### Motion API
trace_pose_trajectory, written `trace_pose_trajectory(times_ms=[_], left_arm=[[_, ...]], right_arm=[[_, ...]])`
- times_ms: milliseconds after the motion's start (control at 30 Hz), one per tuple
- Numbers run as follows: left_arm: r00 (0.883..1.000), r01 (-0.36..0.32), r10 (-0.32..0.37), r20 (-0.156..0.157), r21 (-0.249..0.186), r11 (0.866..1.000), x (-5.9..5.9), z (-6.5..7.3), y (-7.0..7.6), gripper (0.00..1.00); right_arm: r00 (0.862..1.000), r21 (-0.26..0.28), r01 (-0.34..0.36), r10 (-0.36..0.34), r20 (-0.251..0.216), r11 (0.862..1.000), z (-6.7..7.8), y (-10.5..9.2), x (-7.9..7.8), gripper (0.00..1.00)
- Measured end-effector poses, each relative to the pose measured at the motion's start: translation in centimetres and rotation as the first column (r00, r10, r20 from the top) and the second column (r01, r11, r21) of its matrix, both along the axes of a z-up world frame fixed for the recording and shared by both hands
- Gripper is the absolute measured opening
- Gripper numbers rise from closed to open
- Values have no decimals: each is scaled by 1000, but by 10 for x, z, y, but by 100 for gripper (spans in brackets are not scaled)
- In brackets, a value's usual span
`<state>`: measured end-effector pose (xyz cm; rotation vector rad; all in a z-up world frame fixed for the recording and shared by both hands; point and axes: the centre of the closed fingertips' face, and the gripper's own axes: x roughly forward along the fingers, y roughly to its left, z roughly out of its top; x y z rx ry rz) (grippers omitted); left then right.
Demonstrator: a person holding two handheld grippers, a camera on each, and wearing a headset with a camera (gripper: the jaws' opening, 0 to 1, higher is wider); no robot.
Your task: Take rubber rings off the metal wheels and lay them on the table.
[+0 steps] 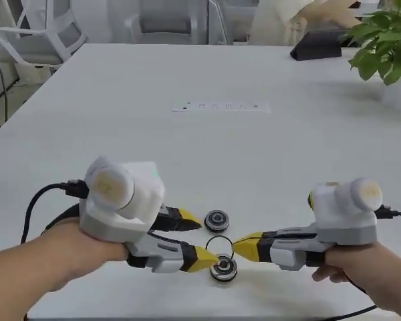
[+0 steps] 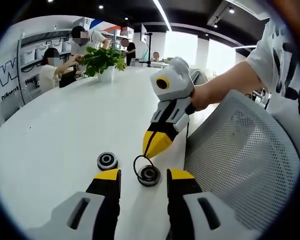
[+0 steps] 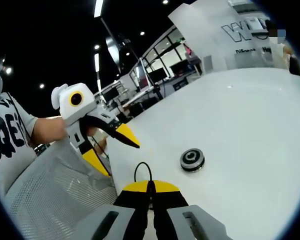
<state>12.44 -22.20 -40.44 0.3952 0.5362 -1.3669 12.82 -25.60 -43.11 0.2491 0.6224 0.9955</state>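
Two small metal wheels lie near the table's front edge. The far wheel (image 1: 216, 219) (image 2: 107, 161) (image 3: 192, 159) wears its black rubber ring. The near wheel (image 1: 222, 269) (image 2: 148, 175) sits between the open jaws of my left gripper (image 1: 204, 239) (image 2: 145, 176). A thin black ring (image 1: 218, 243) (image 2: 139, 162) (image 3: 142, 170) stands as a loop just above the near wheel, and my right gripper (image 1: 237, 247) (image 3: 150, 184) is shut on its edge. Whether the loop still touches the wheel is unclear. Each gripper also appears in the other's view: the right gripper (image 2: 155, 142), the left gripper (image 3: 115, 135).
The white table (image 1: 207, 147) stretches away, with a flush socket strip (image 1: 220, 106) in its middle. A potted plant (image 1: 384, 47) stands at the back right. A person's hands and a dark case (image 1: 317, 47) are at the far edge. A mesh chair (image 2: 240, 150) sits by the near edge.
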Motion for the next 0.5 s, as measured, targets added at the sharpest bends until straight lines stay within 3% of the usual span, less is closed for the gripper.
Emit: trace_pose_trajectory(times_ms=[500], left_arm=[[998, -66, 66, 22, -6, 998, 11, 11, 32, 42]], right_arm=[[998, -43, -60, 61, 14, 997, 6, 18, 16, 0]])
